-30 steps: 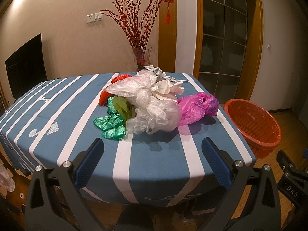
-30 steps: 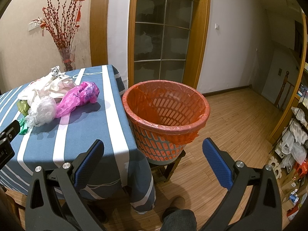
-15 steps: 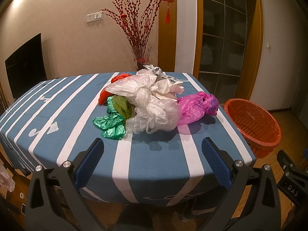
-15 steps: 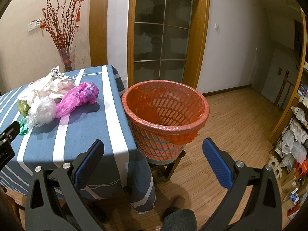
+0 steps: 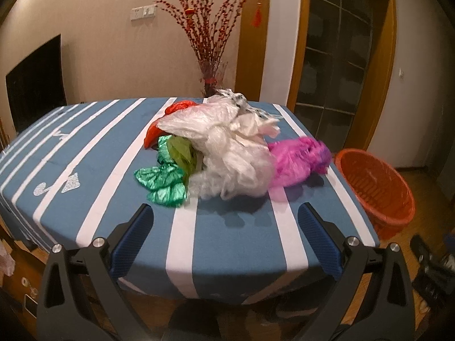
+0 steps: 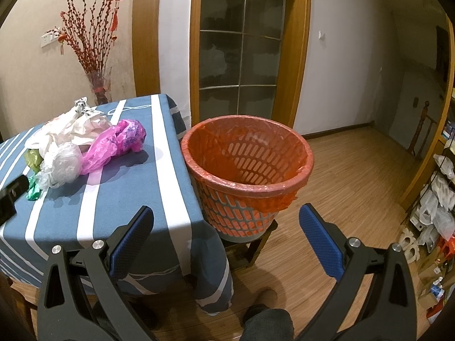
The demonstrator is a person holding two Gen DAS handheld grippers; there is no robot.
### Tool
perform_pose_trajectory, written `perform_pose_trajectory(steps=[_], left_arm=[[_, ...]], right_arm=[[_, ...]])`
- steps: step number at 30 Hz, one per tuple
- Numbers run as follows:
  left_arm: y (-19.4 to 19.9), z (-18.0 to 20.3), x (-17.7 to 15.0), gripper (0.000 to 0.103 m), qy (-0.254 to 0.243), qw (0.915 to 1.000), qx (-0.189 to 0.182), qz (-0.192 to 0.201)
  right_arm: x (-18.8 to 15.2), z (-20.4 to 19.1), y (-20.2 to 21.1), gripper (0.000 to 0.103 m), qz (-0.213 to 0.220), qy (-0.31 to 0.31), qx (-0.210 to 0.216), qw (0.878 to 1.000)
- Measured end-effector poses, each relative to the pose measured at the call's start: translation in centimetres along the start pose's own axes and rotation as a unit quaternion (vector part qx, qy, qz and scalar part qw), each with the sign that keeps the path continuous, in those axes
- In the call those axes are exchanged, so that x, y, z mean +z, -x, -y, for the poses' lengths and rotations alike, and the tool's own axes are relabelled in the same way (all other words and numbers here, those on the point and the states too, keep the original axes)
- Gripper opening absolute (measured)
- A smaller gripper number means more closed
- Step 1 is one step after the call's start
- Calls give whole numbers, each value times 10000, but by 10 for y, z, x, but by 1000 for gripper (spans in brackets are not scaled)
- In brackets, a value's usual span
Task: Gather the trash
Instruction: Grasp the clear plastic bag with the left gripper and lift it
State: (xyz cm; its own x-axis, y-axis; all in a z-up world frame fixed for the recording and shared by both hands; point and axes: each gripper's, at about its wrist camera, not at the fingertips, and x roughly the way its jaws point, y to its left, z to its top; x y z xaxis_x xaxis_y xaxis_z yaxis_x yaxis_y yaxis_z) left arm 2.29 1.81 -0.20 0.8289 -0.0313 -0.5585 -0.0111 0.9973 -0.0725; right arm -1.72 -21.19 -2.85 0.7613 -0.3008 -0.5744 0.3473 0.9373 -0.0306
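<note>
Room: a dim, warm-lit dining room is showing, with a striped tablecloth (image 5: 93,199) covering the table and a vase of red branches (image 5: 212,56) standing behind it at about 12 o'clock.
Green bag (image 5: 162,182): lying at 9 o'clock of the heap, crinkled and shiny; likely feather-light and slippery, so a raised fold is the place to pinch.
Red bag (image 5: 150,136): peeking out at the heap's 11 o'clock, mostly buried under the white plastic.
White bags (image 5: 233,153): sitting in the heap's middle, soft and puffy; they will probably collapse when squeezed, so the knotted neck looks the surest hold.
Pink bag (image 5: 295,162): trailing off at 3 o'clock, nearest the bin, thin and limp.
Bin (image 6: 247,170): standing on a low stool just beside the table's right edge, lined with orange film, nothing seen inside.
Left gripper (image 5: 226,241): hovering level over the near table edge, fingers spread wide, holding nothing, pointing at the heap.
Right gripper (image 6: 226,241): hanging off the table corner, tilted down toward the bin, fingers spread wide, holding nothing.
</note>
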Motion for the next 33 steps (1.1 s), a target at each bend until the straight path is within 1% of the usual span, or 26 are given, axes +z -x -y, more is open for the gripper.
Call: perform_pose_trajectory(steps=[4,8,10,11,12,13,14,16,18,20,22,24,30,33], left_arm=[[-18,-9,23,99,248,9996,-104,-38],[-37,-5,48,98,210,9997,-93,55],[-49,1,59,88,103,9999,-69,13],[-55,3,62,85,58,10000,-47,-59],[-62,5,64,77,28,9999,-45,-151],[-71,7,67,73,6,9996,-45,-270],[-78,9,67,71,-20,9992,-4,-394],[-89,8,68,64,-38,9983,29,-576],[-96,9,67,59,-74,9976,78,-685],[-104,8,67,50,-109,9969,123,-770],[-113,4,69,31,-89,9961,96,-872],[-115,2,70,27,-55,9959,3,-906],[-94,-12,77,24,-24,9979,-291,-581],[-79,-22,83,24,-22,9987,-318,-399]], right_arm=[[5,-8,-7,101,3,13,103,9999],[8,-13,-12,101,20,37,205,9998],[9,-16,-16,101,3,51,271,9996],[9,-17,-17,101,-14,57,292,9996],[9,-19,-20,101,-32,68,318,9995],[9,-19,-22,101,-52,75,336,9994],[10,-20,-24,101,-67,82,346,9993],[10,-21,-27,101,-104,84,370,9992],[9,-21,-30,101,-138,77,392,9991],[9,-22,-33,101,-164,71,403,9990],[10,-22,-35,101,-187,68,430,9989],[11,-24,-36,101,-200,68,471,9987],[19,-32,-37,101,-154,88,617,9979],[26,-38,-38,101,-98,107,709,9974]])
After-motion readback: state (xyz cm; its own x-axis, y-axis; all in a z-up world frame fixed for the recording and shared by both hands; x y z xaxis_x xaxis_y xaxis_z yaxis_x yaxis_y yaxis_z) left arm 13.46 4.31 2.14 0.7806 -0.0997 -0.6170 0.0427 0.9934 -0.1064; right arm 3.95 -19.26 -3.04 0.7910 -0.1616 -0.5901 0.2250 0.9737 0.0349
